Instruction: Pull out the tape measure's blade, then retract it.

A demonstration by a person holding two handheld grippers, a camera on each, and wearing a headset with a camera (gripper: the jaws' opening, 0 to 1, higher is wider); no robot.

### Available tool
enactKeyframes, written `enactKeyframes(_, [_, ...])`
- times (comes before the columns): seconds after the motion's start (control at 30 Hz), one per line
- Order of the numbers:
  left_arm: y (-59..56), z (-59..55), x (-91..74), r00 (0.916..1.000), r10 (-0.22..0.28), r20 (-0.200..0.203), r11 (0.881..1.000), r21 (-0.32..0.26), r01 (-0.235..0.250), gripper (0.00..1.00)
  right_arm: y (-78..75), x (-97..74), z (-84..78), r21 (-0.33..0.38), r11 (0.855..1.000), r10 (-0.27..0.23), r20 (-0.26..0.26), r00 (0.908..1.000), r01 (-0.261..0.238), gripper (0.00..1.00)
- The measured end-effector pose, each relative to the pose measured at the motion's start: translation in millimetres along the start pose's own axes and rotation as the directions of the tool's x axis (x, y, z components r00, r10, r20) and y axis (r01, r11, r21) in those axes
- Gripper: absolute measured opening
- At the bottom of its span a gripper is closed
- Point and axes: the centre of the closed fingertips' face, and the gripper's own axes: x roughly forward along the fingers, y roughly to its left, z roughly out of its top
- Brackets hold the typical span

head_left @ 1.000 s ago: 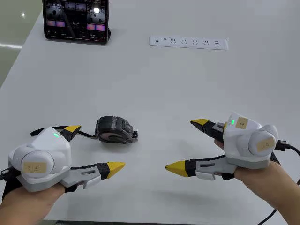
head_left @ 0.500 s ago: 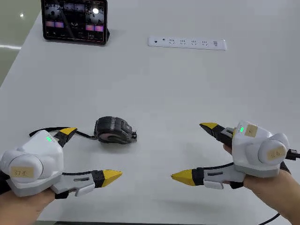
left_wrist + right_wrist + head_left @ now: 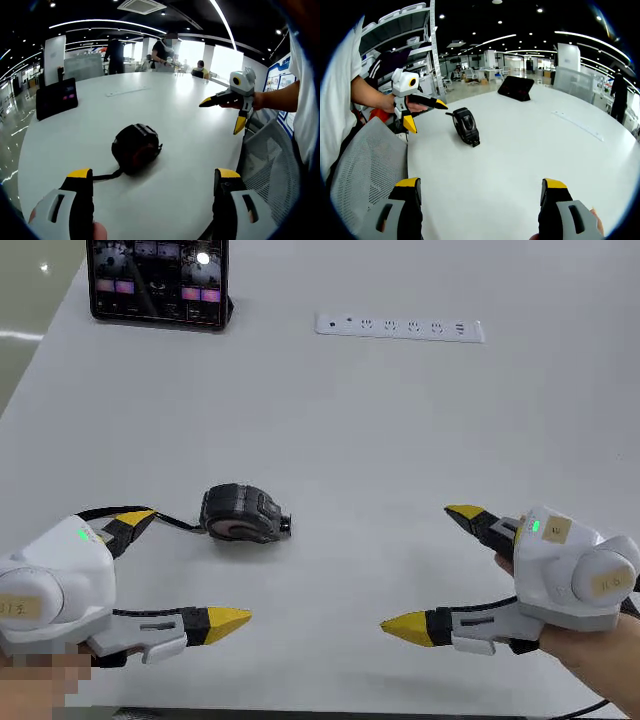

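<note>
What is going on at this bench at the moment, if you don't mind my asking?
A person holds a two-jaw tool in each hand above a white table. A black tape measure lies on the table with its blade not pulled out, and neither tool touches it. It is nearer the left tool than the right tool. Both tools are open and hold nothing. A tablet and a power strip sit at the far side.

table (image 3: pixel 380 440) open mid | tape measure (image 3: pixel 243 515) nr left hand-held gripper (image 3: pixel 185 568) | power strip (image 3: pixel 400 328), tablet (image 3: pixel 158 280) far back
</note>
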Motion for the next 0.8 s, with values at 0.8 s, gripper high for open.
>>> enactKeyframes(0.8, [-7.1,-15.2,-16.5,0.997,-0.051,-0.058,0.997,0.062,0.055,0.99,-5.4,-26.6,-13.7,0.031,0.999,-0.025,-0.024,0.9994,0.026,0.99])
